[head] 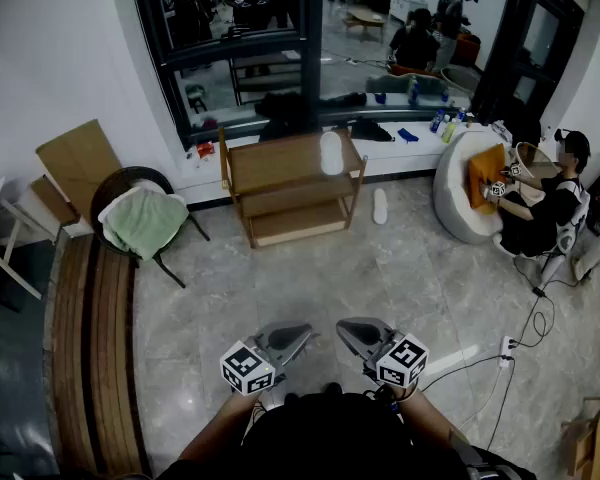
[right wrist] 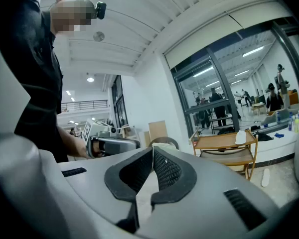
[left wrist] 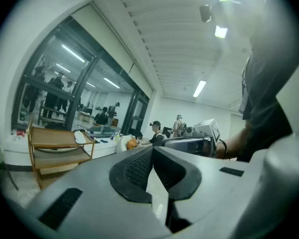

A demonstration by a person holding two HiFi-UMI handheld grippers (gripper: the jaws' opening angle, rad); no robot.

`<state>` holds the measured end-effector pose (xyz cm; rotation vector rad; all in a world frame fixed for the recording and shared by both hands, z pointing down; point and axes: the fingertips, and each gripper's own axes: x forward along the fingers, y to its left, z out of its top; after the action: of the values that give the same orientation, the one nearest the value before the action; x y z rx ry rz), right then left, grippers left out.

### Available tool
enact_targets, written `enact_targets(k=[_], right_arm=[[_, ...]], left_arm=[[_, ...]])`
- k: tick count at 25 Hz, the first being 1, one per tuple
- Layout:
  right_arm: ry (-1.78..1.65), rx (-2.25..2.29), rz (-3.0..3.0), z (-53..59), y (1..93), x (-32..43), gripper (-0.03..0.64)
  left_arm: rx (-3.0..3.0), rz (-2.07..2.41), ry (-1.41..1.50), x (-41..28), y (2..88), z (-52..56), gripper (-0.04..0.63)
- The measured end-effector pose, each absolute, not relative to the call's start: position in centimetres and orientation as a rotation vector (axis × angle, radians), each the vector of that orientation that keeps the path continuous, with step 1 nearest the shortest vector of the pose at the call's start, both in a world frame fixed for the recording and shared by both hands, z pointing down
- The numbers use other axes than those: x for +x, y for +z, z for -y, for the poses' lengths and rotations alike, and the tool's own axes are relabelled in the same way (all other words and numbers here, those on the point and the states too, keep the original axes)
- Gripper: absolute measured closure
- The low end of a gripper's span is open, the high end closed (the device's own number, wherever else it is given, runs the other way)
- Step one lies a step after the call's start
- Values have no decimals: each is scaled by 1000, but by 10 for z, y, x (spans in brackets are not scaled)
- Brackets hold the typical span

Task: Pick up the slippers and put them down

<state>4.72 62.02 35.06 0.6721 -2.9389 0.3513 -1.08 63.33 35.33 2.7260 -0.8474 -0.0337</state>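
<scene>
One white slipper (head: 331,152) lies on the top of the wooden shelf rack (head: 280,160), seen too as a small white slipper (right wrist: 240,137) in the right gripper view. A second white slipper (head: 380,206) rests on the tiled floor just right of the rack. Both grippers hang close to the person's body, far from the slippers. My left gripper (head: 302,334) is shut and holds nothing; its tips meet (left wrist: 152,149). My right gripper (head: 345,327) is shut and empty too, tips together (right wrist: 152,150). The two point toward each other.
A chair with a green cloth (head: 140,220) stands left of the rack. A person sits on a white beanbag (head: 462,203) at the right. A power strip and cables (head: 507,348) lie on the floor at the right. A wooden bench (head: 90,348) runs along the left.
</scene>
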Motion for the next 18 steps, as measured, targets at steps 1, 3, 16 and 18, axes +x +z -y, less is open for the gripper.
enact_targets(k=[1,3,16,18], right_arm=[[353,669,2939,-620,350,49,592],[354,662,2939,-620,349,52,592],[313,639,2968,-603,347,61,592],[317,647,2964,-601,349,68,592]], left_arm=[[2727,844,-27,-9,353,-634,584],[2730,839,-23,-5,351,-633,584],[2694,896,0,1,353,-621,584],[2693,895,-5,8,351,-620,584]])
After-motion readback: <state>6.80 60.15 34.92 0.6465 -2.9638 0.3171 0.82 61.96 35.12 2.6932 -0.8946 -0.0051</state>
